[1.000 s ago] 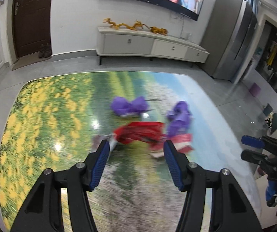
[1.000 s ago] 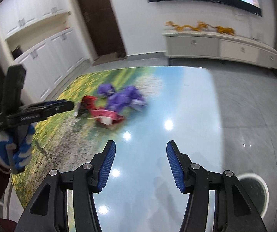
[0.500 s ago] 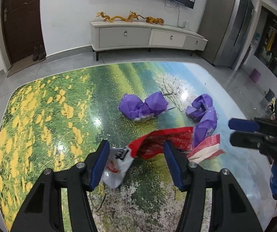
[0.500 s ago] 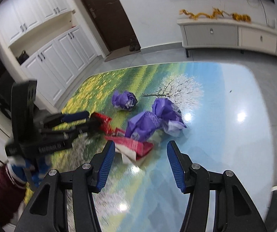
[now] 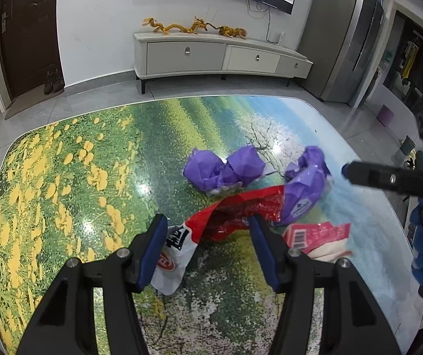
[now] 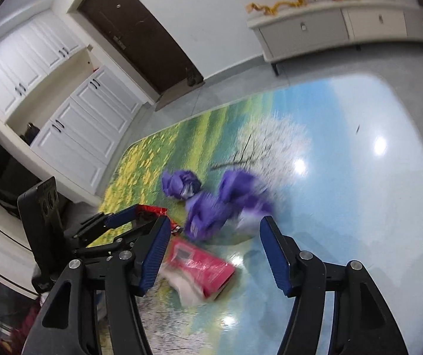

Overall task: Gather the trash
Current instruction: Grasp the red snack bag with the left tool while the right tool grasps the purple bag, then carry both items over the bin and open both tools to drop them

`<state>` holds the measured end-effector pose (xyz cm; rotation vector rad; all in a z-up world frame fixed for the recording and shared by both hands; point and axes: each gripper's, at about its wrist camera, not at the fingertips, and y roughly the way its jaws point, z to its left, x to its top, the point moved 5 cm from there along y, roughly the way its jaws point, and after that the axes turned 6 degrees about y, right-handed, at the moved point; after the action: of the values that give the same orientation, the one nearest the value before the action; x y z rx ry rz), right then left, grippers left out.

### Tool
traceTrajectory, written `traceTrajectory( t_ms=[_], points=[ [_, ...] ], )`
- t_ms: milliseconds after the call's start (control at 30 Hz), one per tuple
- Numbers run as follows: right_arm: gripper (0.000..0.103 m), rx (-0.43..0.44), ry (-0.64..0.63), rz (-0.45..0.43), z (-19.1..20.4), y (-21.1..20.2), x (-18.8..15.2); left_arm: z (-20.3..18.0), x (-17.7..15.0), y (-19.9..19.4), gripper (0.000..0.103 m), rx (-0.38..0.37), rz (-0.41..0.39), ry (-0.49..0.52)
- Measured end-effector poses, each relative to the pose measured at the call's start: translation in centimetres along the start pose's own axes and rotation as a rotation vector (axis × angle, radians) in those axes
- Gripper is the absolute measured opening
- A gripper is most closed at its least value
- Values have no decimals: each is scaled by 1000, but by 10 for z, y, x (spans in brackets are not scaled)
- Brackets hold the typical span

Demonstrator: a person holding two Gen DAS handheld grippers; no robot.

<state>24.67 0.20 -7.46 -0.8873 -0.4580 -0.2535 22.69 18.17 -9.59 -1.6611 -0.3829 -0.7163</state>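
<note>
The left claw gapes wide over a red-and-white wrapper mid-bench. The right claw is wide too, above a pink packet. Purple crumpled wrappers lie just behind; what they contain is hidden.

Even indoor light filled both my wrist views, with white glare spots on the glossy table, one beside the purple wrapper in the left view and two more on the blue end of the table in the right. My left view was sharp, while my right view was smeared by motion blur across the purple wrappers and the pink packet, though the right gripper itself stayed crisp. Fisheye distortion bowed the TV cabinet and door, and both frames darkened to black at the corners.
</note>
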Motion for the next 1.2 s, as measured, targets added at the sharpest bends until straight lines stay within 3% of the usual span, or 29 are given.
traceTrajectory(
  t_ms=[167, 400, 567, 633, 733, 800, 967, 1200],
  points=[
    [68, -43, -26, -39, -1, 2, 17, 7, 3, 2, 56, -7, -5, -14],
    [82, -74, -158, 12, 14, 31, 12, 16, -10, 5, 56, -10, 14, -49],
    [81, -113, -193, 20, 16, 44, 6, 13, -10, 5, 55, -15, 7, -50],
    [61, -119, -185, 15, 14, 45, 8, 13, -13, 4, 53, -13, 4, -47],
    [52, -138, -190, 28, 10, 48, 7, 13, -13, 5, 41, -15, 3, -55],
    [48, -140, -201, 33, 8, 48, 6, 14, -11, 6, 32, -14, 4, -53],
    [40, -128, -189, 14, 5, 45, 6, 15, -9, 4, 23, -4, -5, -64],
    [38, -107, -137, -72, 3, 15, 17, 13, -9, -15, 21, 12, -43, -111]
  ],
)
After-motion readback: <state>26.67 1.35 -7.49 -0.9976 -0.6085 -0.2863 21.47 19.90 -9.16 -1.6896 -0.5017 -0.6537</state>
